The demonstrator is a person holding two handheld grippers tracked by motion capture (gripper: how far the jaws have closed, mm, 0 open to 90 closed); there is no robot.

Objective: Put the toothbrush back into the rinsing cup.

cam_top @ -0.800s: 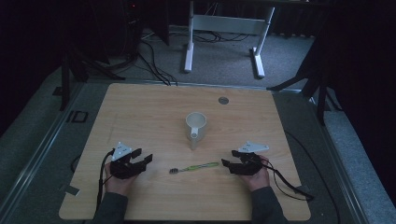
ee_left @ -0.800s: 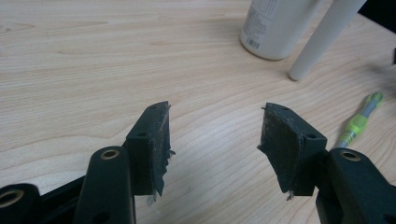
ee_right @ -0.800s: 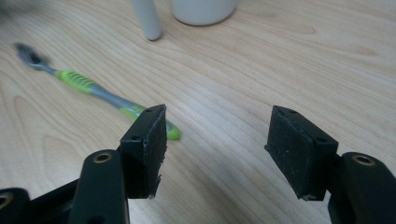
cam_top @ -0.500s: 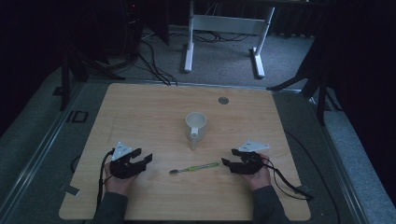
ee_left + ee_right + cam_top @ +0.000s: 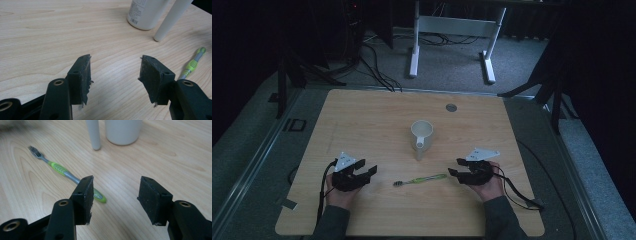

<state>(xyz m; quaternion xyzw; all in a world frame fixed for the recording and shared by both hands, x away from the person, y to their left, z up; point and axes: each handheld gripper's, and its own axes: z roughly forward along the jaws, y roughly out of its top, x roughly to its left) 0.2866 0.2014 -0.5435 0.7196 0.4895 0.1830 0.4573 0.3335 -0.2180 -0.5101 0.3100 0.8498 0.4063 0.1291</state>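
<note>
The surface [image 5: 362, 115] is a pale wooden board, bare apart from three things near its middle and front, which leaves both hands free room to work from the near edge. A small round grommet [image 5: 451, 107] sits toward its far side.

The mug [image 5: 422, 132] stands upright at the centre, mouth up, so it is ready to take something dropped in. A white tube [image 5: 419, 149] lies touching or just beside its near side; I cannot tell whether it is the mug's handle or a separate piece.

The toothbrush [image 5: 421, 179] lies flat in front of the mug, between the two hands, bristles toward the left and green handle end toward the right. That lie suits a pick-up from the right.

The right tool [image 5: 455, 167] rests low at the handle end, jaws spread wide with nothing between them; in the right gripper view the handle tip [image 5: 100, 196] sits just beside the left jaw, so a grasp looks near but not made.

The left tool [image 5: 371, 171] is likewise released and empty, parked well left of the bristles, probably waiting.
</note>
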